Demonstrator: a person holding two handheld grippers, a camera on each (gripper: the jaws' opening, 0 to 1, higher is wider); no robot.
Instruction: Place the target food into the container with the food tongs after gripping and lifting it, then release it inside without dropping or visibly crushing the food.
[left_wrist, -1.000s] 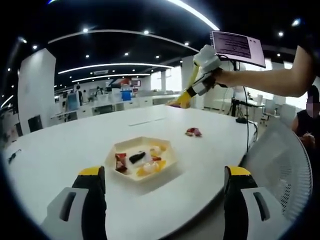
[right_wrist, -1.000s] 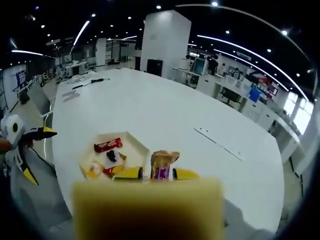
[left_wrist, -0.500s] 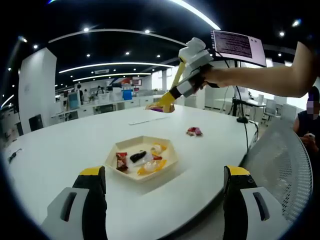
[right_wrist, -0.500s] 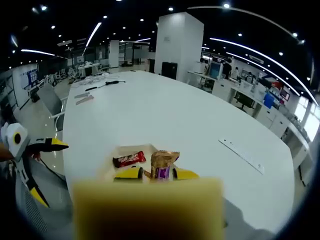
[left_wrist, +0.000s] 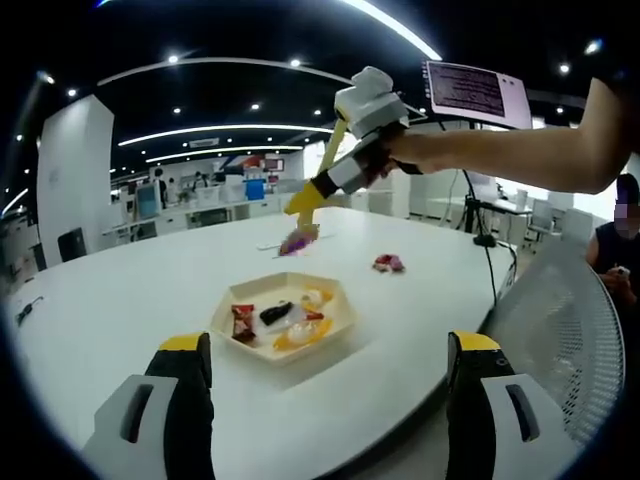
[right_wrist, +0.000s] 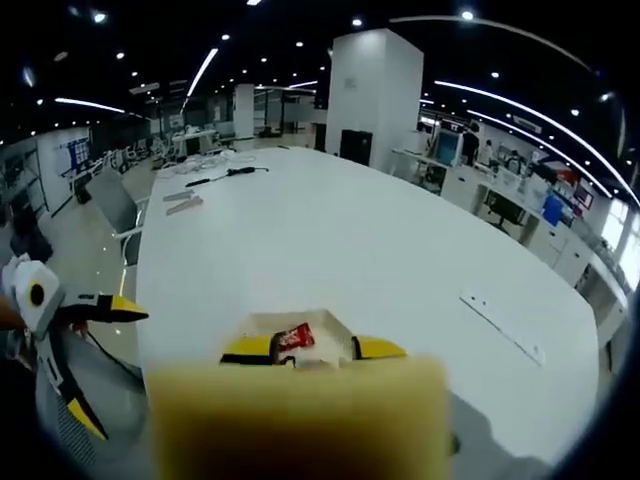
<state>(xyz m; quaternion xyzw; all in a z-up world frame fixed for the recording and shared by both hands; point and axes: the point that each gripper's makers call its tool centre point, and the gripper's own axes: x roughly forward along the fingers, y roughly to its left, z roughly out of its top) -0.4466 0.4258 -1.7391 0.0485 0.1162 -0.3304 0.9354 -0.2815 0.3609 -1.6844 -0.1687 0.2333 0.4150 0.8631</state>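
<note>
Left gripper view: we see the hexagonal tray (left_wrist: 338, 300) sitting on the white table (left_wrist: 120, 290), wrapped snacks inside it; above and beyond the tray hangs the right gripper (left_wrist: 303, 205), its yellow jaws pinched on a purple-wrapped snack (left_wrist: 297, 240), clear of the tray and the tabletop; a person's hand (left_wrist: 415, 150) carries it; another red snack (left_wrist: 388, 263) lies on the table, right of the tray and apart from it; our own left gripper (left_wrist: 325, 370) stands wide, nothing between its jaws, near side of the tray; in the right gripper view the tray's rim (right_wrist: 262, 324) peeks just over the yellow tips.
</note>
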